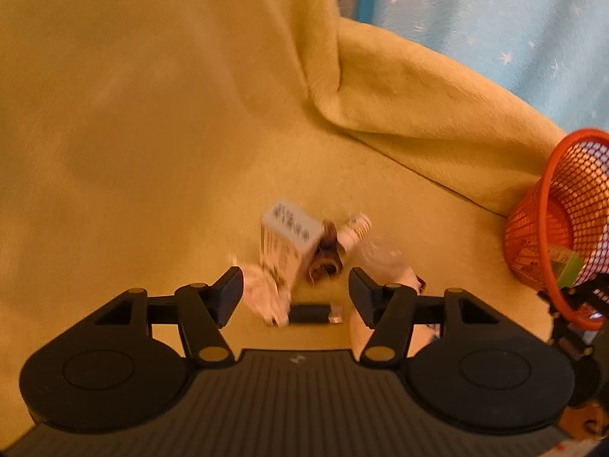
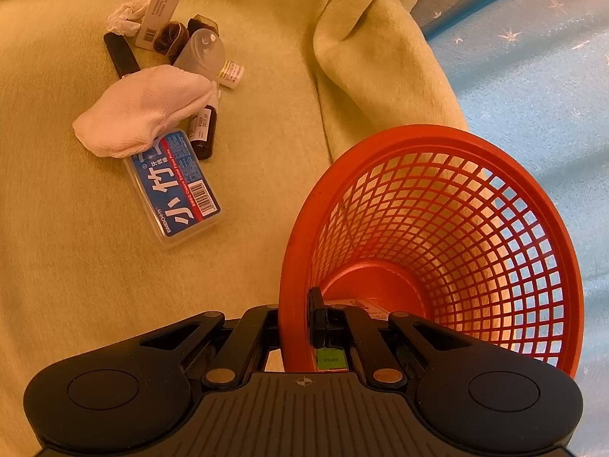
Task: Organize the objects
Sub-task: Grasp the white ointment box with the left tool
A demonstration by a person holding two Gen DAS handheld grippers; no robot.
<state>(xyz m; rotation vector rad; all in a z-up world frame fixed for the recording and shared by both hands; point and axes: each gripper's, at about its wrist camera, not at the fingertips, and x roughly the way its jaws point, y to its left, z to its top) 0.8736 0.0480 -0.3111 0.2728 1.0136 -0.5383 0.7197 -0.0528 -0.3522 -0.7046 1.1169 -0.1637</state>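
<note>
A pile of small items lies on the yellow-green blanket [image 2: 95, 266]: a white cloth [image 2: 144, 110], a blue floss box [image 2: 179, 186], a brown bottle [image 2: 205, 129], a clear cap [image 2: 201, 53], brown hair ties [image 2: 171, 38], a long white box [image 2: 163, 3], crumpled tissue [image 2: 125, 19] and a black stick [image 2: 121, 57]. My right gripper [image 2: 300, 327] is shut on the rim of the tilted orange mesh basket [image 2: 380, 141]. My left gripper [image 1: 295, 293] hovers open just before the white box [image 1: 289, 243], tissue [image 1: 266, 297] and black stick [image 1: 308, 312]. That view is blurred.
A raised fold of the blanket [image 2: 361, 57] runs behind the basket. Blue star-patterned fabric [image 2: 533, 76] lies to the right. A green-labelled item [image 2: 331, 358] sits inside the basket by my right fingers. The basket [image 1: 548, 190] stands to the right of my left gripper.
</note>
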